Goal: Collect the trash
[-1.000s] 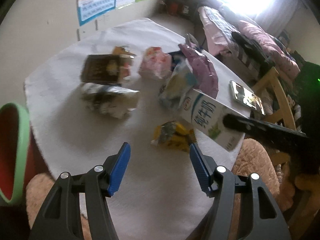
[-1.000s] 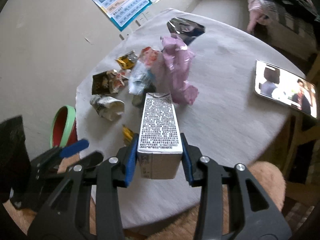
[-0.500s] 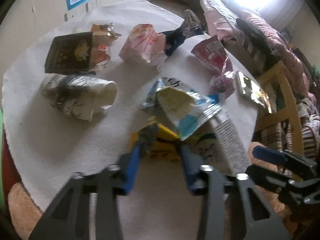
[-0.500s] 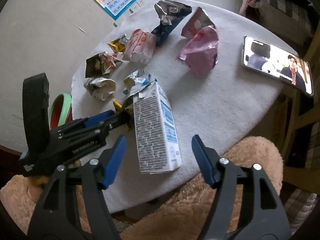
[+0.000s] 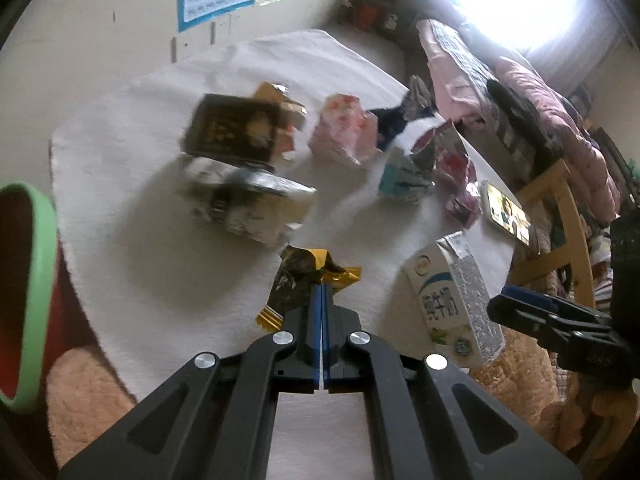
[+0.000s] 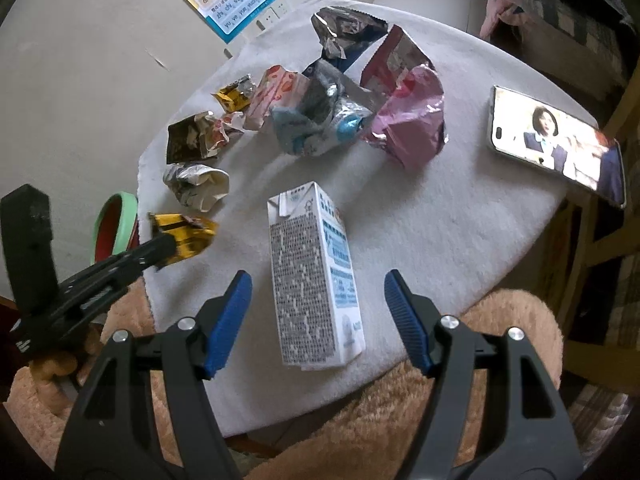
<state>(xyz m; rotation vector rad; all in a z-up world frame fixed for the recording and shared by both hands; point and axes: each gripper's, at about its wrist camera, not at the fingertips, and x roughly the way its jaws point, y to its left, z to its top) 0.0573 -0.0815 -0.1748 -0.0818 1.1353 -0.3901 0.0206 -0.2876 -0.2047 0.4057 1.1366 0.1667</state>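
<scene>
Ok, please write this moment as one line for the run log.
left gripper: shut on yellow wrapper | right gripper: open, astride milk carton, not touching | bin: left of table

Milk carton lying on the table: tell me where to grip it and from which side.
Grip the milk carton across its long side faces, around mid-length, coming from above. It lies flat, lengthwise between the open right gripper pads, so the narrow width should fit.

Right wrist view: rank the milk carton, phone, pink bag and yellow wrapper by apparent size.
1. milk carton, though it sits nearest the camera.
2. phone and pink bag: look about alike, so unranked.
3. yellow wrapper, smallest, pinched in the left gripper.
</scene>
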